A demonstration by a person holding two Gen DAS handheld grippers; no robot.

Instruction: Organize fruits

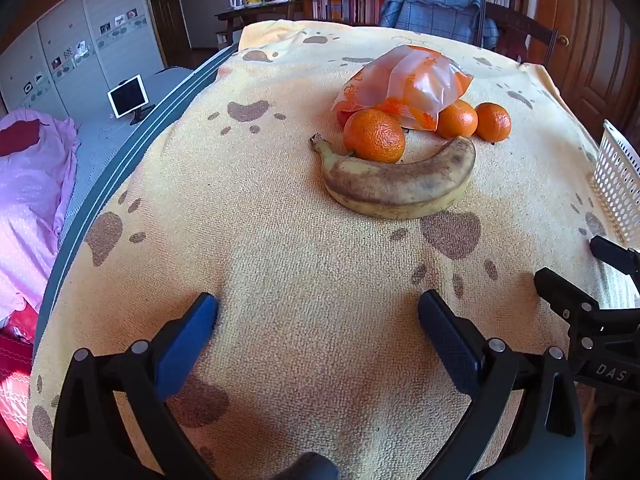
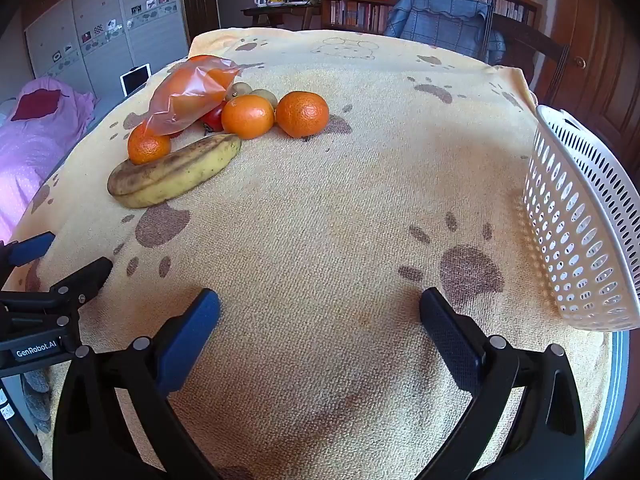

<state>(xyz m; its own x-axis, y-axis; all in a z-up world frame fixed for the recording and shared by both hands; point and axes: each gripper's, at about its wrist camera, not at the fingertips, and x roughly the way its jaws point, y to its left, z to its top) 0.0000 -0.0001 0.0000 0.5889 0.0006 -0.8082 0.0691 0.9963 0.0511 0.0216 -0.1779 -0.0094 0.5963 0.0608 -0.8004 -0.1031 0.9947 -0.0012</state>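
Paw-print towel [image 2: 320, 200] bears banana [image 2: 172, 176] and oranges [image 2: 302, 114] – basket [image 2: 580, 220] waits rightward; left gripper [image 1: 318, 336] and right gripper [image 2: 320, 332] both gape empty.

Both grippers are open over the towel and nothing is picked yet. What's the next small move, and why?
Probably move the right gripper forward and to its left toward the loose orange at the near-basket end of the fruit pile. Its jaws are open and empty, that orange sits clear of the orange plastic bag and the banana, and the white basket stands on the same side, so the carry looks short.
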